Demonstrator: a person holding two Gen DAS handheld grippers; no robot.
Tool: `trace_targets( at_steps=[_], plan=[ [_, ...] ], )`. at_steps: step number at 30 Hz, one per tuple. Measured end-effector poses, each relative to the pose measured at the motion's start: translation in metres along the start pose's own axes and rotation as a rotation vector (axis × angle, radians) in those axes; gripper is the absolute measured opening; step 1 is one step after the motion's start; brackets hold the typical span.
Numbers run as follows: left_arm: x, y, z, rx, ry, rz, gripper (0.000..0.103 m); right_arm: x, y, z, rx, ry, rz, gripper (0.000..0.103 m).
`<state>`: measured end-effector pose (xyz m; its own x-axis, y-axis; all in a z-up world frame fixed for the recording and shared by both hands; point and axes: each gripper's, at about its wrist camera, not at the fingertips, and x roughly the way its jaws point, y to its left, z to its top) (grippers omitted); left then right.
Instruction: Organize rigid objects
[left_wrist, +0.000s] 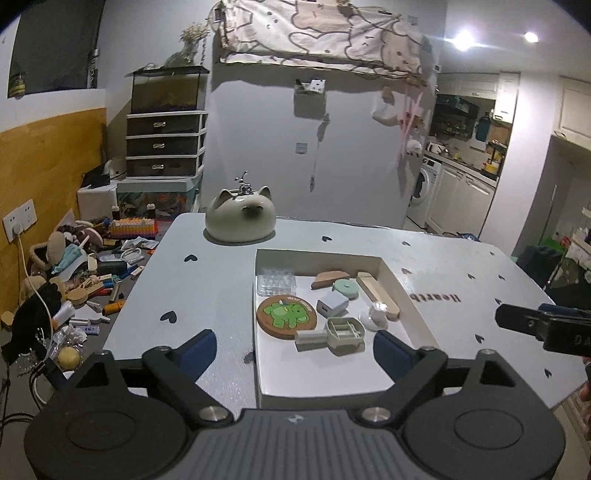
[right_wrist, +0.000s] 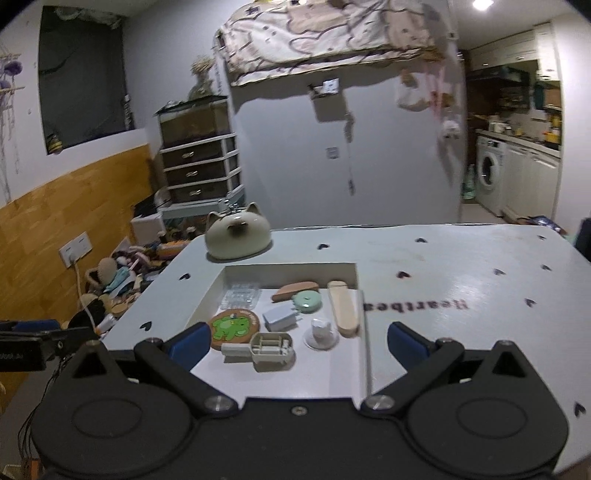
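Note:
A shallow white box (left_wrist: 406, 291) (right_wrist: 207, 295) lies on the pale blue table. In it are a round green-dinosaur coaster (left_wrist: 286, 316) (right_wrist: 234, 328), a white charger (left_wrist: 332, 304) (right_wrist: 279, 316), a grey plastic holder (left_wrist: 332, 334) (right_wrist: 266, 349), a mint round piece (left_wrist: 346, 288) (right_wrist: 307, 300), a wooden stick (left_wrist: 378, 293) (right_wrist: 343, 308), a brown half-round piece (left_wrist: 329, 280) (right_wrist: 295, 290), a clear tray (left_wrist: 276, 284) (right_wrist: 240, 297) and a white suction hook (left_wrist: 376, 315) (right_wrist: 320, 334). My left gripper (left_wrist: 295, 350) is open and empty at the box's near end. My right gripper (right_wrist: 301, 341) is open and empty above the box's near end.
A cream cat-shaped ceramic pot (left_wrist: 241, 219) (right_wrist: 238, 236) stands on the table behind the box. The table (left_wrist: 461, 288) has black heart marks. Cluttered floor with toys (left_wrist: 81, 273) lies left of the table. The right gripper's body (left_wrist: 546, 325) shows at the right edge.

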<state>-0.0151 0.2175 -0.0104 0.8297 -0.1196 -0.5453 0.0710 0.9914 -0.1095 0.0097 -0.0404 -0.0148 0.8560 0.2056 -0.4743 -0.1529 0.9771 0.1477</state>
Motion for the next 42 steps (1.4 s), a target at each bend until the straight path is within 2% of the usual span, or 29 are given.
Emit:
trace_targets(
  at_steps=[7, 15, 20, 42],
  plan=[
    [-0.015, 0.000, -0.012, 0.010, -0.014, -0.012, 0.102, -0.026, 0.003, -0.025, 0.023, -0.022, -0.059, 0.103],
    [-0.022, 0.002, -0.020, 0.014, -0.009, 0.001, 0.103, -0.043, 0.007, -0.035, 0.040, -0.041, -0.094, 0.103],
    [-0.028, 0.004, -0.025, 0.011, -0.012, 0.015, 0.103, -0.049, 0.012, -0.038, 0.038, -0.042, -0.051, 0.103],
    [-0.033, 0.008, -0.029, 0.003, -0.010, 0.021, 0.103, -0.051, 0.021, -0.042, 0.028, -0.015, -0.056, 0.103]
  ],
)
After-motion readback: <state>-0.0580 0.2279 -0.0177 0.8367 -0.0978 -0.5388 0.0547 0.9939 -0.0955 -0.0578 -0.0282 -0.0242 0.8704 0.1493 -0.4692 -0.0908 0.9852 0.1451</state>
